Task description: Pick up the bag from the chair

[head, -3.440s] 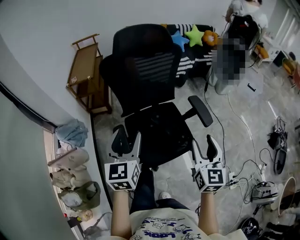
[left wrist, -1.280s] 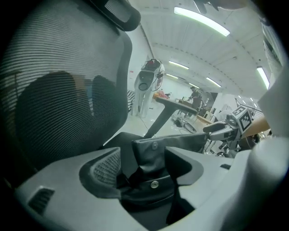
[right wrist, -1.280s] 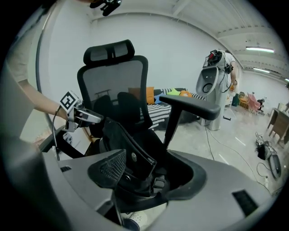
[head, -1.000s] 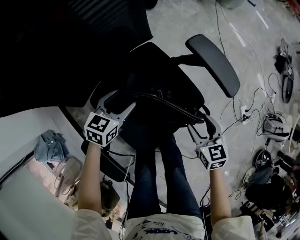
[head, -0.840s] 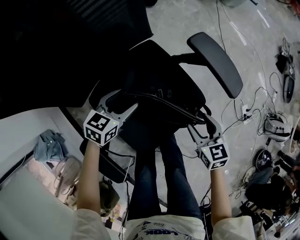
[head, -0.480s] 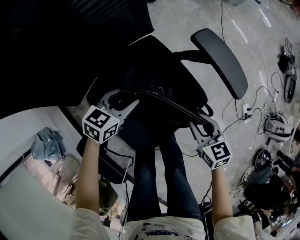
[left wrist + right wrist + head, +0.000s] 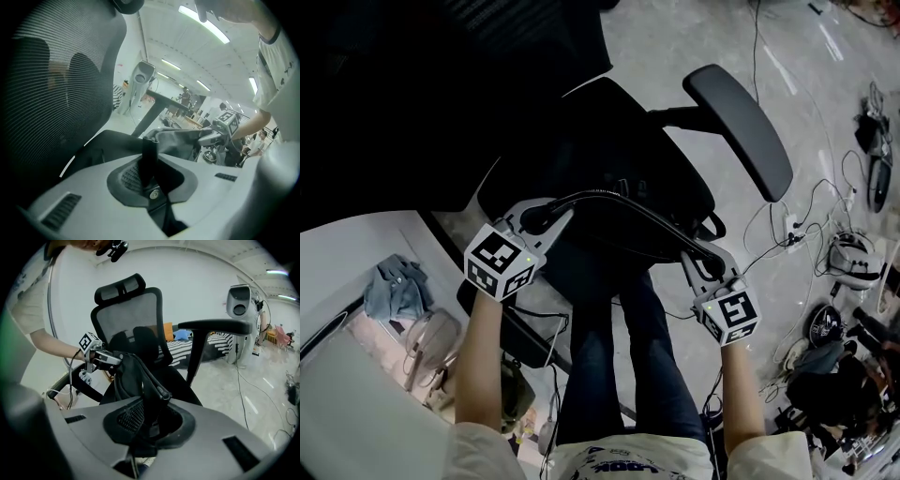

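A black bag [image 7: 614, 173] lies on the seat of a black office chair [image 7: 441, 84]. Its top strap [image 7: 619, 202] arches up between my two grippers. My left gripper [image 7: 540, 217] is shut on the strap's left end, and in the left gripper view the dark strap [image 7: 150, 157] runs straight into the closed jaws. My right gripper [image 7: 701, 261] is shut on the bag's right end; in the right gripper view the black fabric [image 7: 138, 376] rises out of its jaws. The bag's body blends into the dark seat.
The chair's right armrest [image 7: 739, 117] juts out beyond my right gripper. Cables and a power strip [image 7: 787, 225] litter the floor at the right. Clothes and bags [image 7: 394, 291] lie by the wall at the left. The person's legs [image 7: 619, 356] stand against the seat front.
Both grippers came from well back, open, up to the chair and shut on the bag. In the last second the strap has risen into a higher arch between them.
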